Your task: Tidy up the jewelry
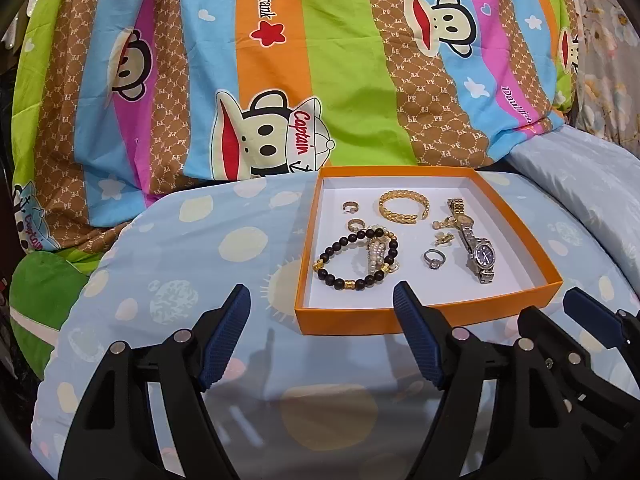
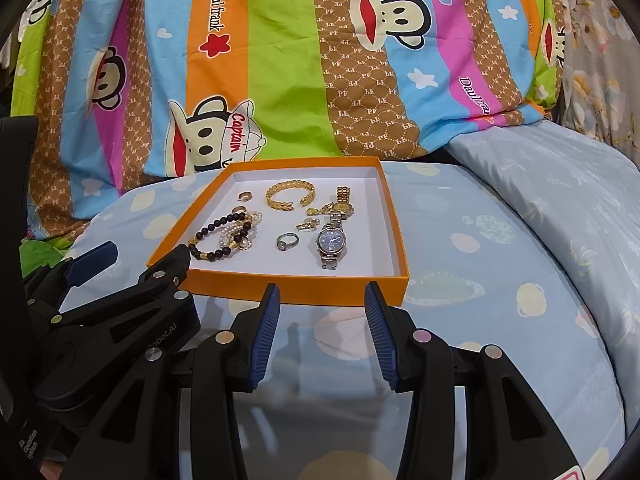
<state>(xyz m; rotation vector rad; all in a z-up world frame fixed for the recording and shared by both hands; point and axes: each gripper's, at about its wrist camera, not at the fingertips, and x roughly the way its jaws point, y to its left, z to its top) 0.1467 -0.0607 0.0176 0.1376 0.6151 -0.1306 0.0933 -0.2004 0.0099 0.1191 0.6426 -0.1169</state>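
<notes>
Both black two-finger grippers with ribbed blue pads hang side by side just short of the near wall of the shallow orange cardboard box with a white floor (image 1: 344, 322): the left gripper (image 1: 322, 300) is spread wide and the right gripper (image 2: 322, 296) is parted less widely, each holding and touching nothing. Inside the box lie the dark beaded bracelet (image 1: 352, 258) at its near-left, the gold woven cuff (image 1: 404, 206) toward its far wall, and the silver wristwatch with a dark dial (image 2: 331, 242) at its right.
</notes>
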